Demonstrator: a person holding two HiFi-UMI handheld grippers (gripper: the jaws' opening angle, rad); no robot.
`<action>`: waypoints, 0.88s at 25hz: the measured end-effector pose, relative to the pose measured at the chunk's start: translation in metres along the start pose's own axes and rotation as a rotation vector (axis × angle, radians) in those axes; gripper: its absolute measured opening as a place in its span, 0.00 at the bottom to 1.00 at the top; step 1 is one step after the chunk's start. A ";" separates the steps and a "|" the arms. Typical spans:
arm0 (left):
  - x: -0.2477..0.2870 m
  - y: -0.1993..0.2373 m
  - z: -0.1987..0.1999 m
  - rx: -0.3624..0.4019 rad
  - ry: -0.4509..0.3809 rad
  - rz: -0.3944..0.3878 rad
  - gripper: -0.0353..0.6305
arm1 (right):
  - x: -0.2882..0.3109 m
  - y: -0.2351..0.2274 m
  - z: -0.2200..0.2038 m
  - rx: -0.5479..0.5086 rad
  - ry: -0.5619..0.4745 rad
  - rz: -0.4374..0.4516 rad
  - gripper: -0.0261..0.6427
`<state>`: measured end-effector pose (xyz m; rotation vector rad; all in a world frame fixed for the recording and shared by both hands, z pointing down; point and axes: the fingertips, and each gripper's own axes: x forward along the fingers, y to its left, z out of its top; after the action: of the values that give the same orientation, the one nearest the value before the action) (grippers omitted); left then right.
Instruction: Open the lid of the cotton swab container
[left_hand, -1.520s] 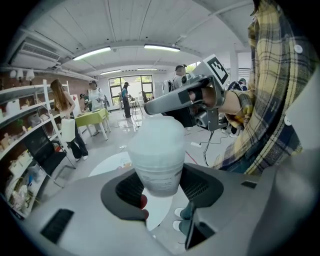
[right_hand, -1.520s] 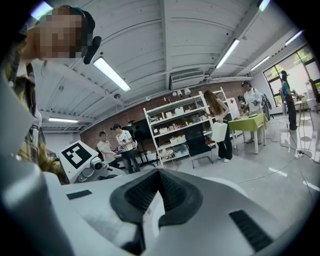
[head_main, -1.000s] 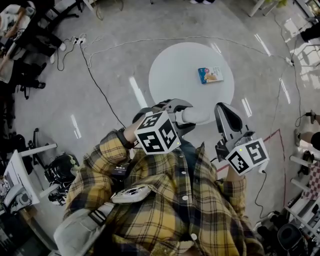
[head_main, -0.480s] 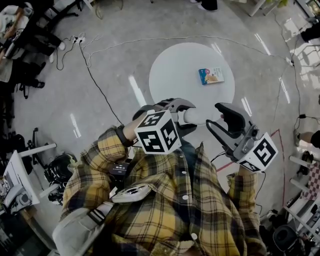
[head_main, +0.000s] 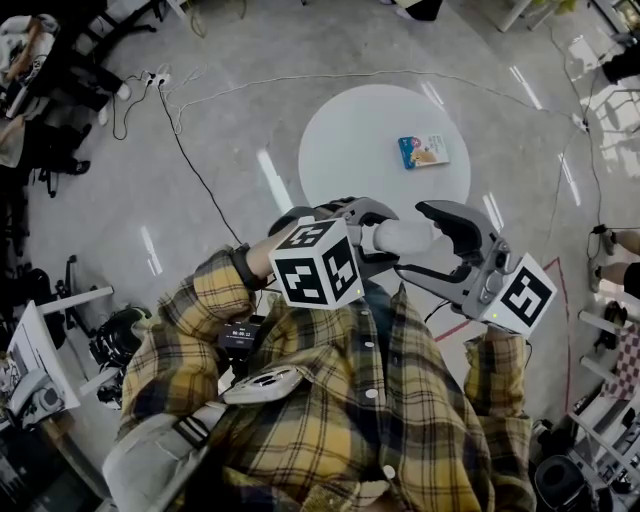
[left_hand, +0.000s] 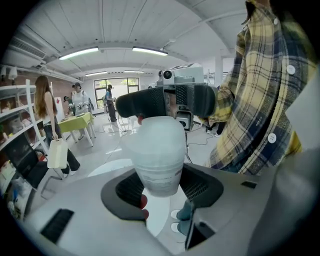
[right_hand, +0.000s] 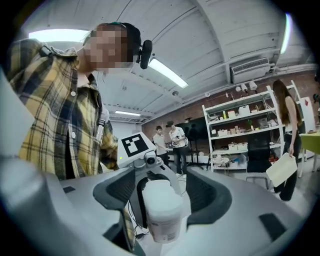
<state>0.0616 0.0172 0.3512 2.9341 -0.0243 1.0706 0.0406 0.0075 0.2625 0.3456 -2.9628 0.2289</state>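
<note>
The left gripper (head_main: 362, 228) tilts downward, its fingers pinching the cotton swab container (head_main: 405, 236). The near-level right gripper (head_main: 416, 240) has fingers just spread, straddling the container's free end.

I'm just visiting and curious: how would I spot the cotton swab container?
Find the person in the yellow plaid shirt near the round white table. The left gripper clamps a small frosted white tub: the cotton swab container. Unlike the colourful packet on the table, it is plain and round.
</note>
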 end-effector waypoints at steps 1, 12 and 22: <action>0.000 -0.001 0.001 0.004 -0.002 -0.007 0.39 | 0.001 0.000 -0.002 -0.004 0.010 0.004 0.50; 0.002 -0.009 0.011 0.019 -0.018 -0.062 0.39 | 0.012 0.005 -0.008 0.032 -0.033 0.077 0.49; 0.000 -0.017 0.017 0.016 -0.038 -0.098 0.39 | 0.019 0.012 -0.011 0.038 -0.017 0.076 0.41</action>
<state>0.0735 0.0338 0.3381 2.9347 0.1259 1.0064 0.0207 0.0170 0.2752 0.2404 -2.9952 0.2924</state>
